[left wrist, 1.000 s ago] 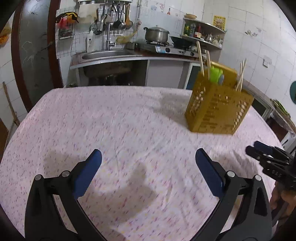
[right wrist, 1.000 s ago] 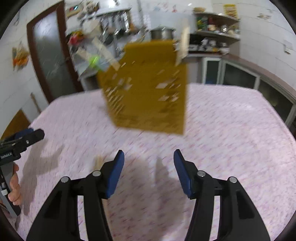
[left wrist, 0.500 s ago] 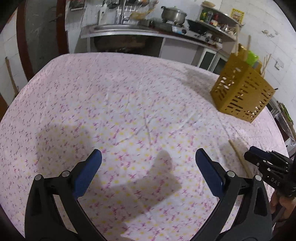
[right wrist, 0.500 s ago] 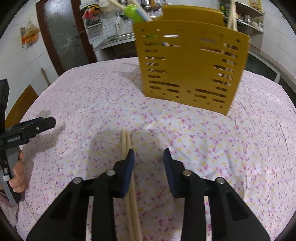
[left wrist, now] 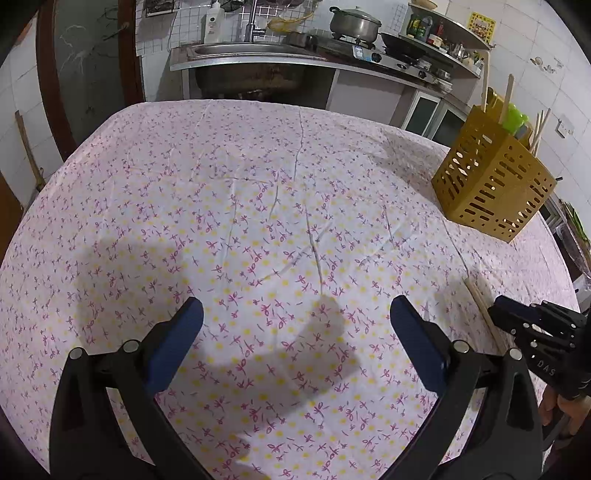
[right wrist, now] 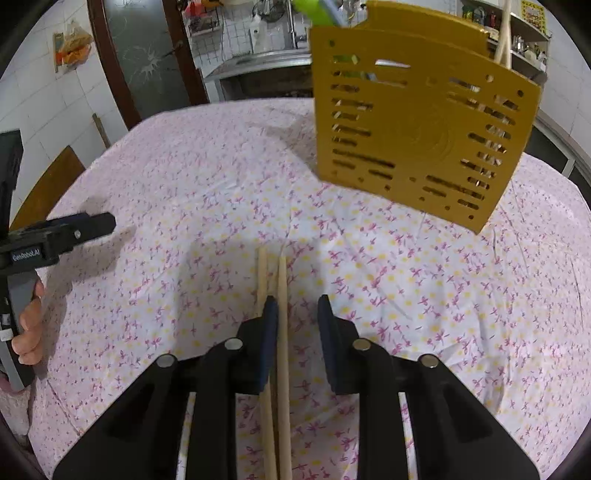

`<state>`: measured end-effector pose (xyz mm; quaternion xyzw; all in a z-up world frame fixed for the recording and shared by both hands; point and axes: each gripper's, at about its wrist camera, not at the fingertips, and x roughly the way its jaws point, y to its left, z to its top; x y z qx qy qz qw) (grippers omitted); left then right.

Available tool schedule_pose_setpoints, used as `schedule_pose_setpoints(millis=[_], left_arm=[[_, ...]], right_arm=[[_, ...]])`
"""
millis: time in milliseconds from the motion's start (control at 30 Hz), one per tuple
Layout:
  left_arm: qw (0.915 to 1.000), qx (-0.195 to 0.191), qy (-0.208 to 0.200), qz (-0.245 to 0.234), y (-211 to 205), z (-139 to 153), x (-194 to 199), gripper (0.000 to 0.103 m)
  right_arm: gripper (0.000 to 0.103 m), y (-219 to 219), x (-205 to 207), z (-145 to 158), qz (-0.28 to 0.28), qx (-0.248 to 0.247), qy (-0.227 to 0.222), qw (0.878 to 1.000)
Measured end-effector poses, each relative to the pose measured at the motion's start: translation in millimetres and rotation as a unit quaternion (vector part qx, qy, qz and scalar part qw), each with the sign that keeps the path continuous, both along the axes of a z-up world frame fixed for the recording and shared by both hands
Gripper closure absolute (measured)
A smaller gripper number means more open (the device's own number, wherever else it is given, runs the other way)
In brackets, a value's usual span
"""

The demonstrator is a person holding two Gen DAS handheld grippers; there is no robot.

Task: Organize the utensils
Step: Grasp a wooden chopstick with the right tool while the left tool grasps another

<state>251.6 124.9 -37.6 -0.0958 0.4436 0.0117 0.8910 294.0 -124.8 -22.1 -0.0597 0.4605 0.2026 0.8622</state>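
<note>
A yellow slotted utensil holder (right wrist: 417, 136) stands on the flowered tablecloth, with chopsticks and a green utensil in it; it also shows in the left wrist view (left wrist: 493, 188). Two wooden chopsticks (right wrist: 282, 295) lie side by side on the cloth. My right gripper (right wrist: 297, 314) is open and low over them: one chopstick lies between the jaws, the other passes under the left finger. In the left wrist view the chopsticks (left wrist: 480, 306) reach my right gripper (left wrist: 532, 325). My left gripper (left wrist: 295, 328) is wide open and empty above the cloth.
The table (left wrist: 258, 206) has a pink flowered cloth. A kitchen counter with sink (left wrist: 251, 51), stove and pot (left wrist: 354, 22) stands behind it. A dark door (right wrist: 147, 55) is at the back left. My left gripper shows at the left edge of the right wrist view (right wrist: 59, 236).
My right gripper has come down over the chopsticks and narrowed its jaws around one of them. My left gripper has tilted downward and stayed wide open.
</note>
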Motion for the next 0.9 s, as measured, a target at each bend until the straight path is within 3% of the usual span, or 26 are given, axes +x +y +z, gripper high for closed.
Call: schedule_pose_setpoints(millis=[200, 333, 567, 667, 900], left_arm=[[1.0000, 0.000, -0.005, -0.002, -3.5, 1.0, -2.1, 0.005], [1.0000, 0.003, -0.003, -0.002, -5.7, -1.3, -2.1, 0.005], [0.9996, 0.008, -0.009, -0.025, -24.0, 0.9, -5.2, 0.005], [0.9989, -0.005, 0.007, -0.045, -37.1, 1.5, -2.8, 0.005], [0.9984, 0.011, 0.024, -0.050, -52.2, 3.9, -0.9, 0.005]], right_arm=[[0.082, 13.2, -0.3, -2.7, 0.001, -0.031, -0.011, 0.999], [0.096, 5.2, 1.6, -1.8, -0.013, -0.024, -0.008, 1.000], [0.097, -25.1, 7.8, 0.7, -0.049, -0.004, 0.007, 0.999], [0.097, -35.3, 9.8, 1.7, -0.057, 0.001, 0.012, 0.998], [0.096, -34.7, 10.1, -2.3, -0.037, -0.014, 0.027, 0.999]])
